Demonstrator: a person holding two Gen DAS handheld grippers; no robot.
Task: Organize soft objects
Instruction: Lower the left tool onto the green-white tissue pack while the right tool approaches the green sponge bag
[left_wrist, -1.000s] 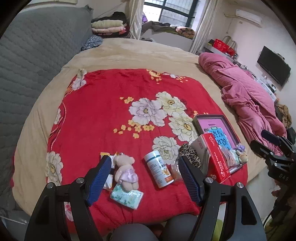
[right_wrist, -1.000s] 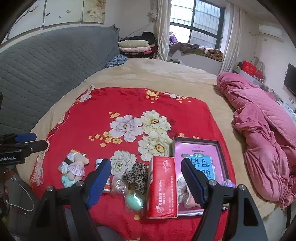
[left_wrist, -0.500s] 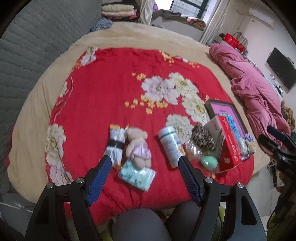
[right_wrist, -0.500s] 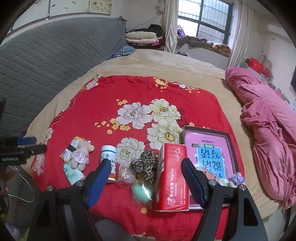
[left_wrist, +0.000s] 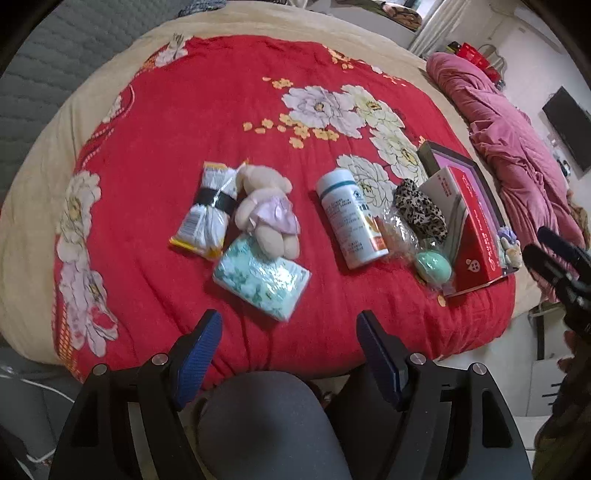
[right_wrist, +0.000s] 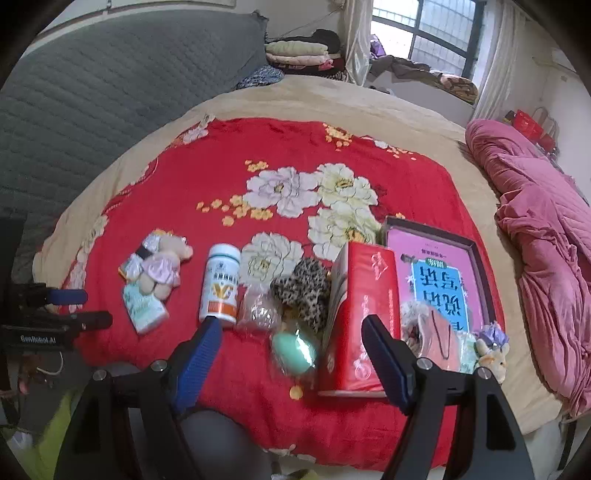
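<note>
On the red floral blanket (left_wrist: 207, 110) lie a beige teddy bear in a lilac dress (left_wrist: 266, 212) (right_wrist: 162, 269), a green tissue pack (left_wrist: 260, 277) (right_wrist: 144, 308), a snack packet (left_wrist: 207, 212), a leopard scrunchie (left_wrist: 419, 212) (right_wrist: 301, 291), a mint egg-shaped sponge (left_wrist: 433, 266) (right_wrist: 294, 350) and a clear-wrapped puff (right_wrist: 257, 306). A dark tray (right_wrist: 480, 258) at the right holds a pink book and small soft toys (right_wrist: 489, 350). My left gripper (left_wrist: 288, 332) is open above the near blanket edge, just short of the tissue pack. My right gripper (right_wrist: 291, 339) is open over the sponge.
A white pill bottle (left_wrist: 351, 218) (right_wrist: 220, 284) lies between the bear and the scrunchie. A red tissue box (left_wrist: 476, 229) (right_wrist: 364, 314) leans on the tray. A pink quilt (right_wrist: 546, 229) is bunched at the right. A grey headboard (right_wrist: 110, 96) is at the left.
My left gripper has moved forward and tipped down over the bear and tissue pack. My right gripper has shifted slightly left and closer. No object has moved.
</note>
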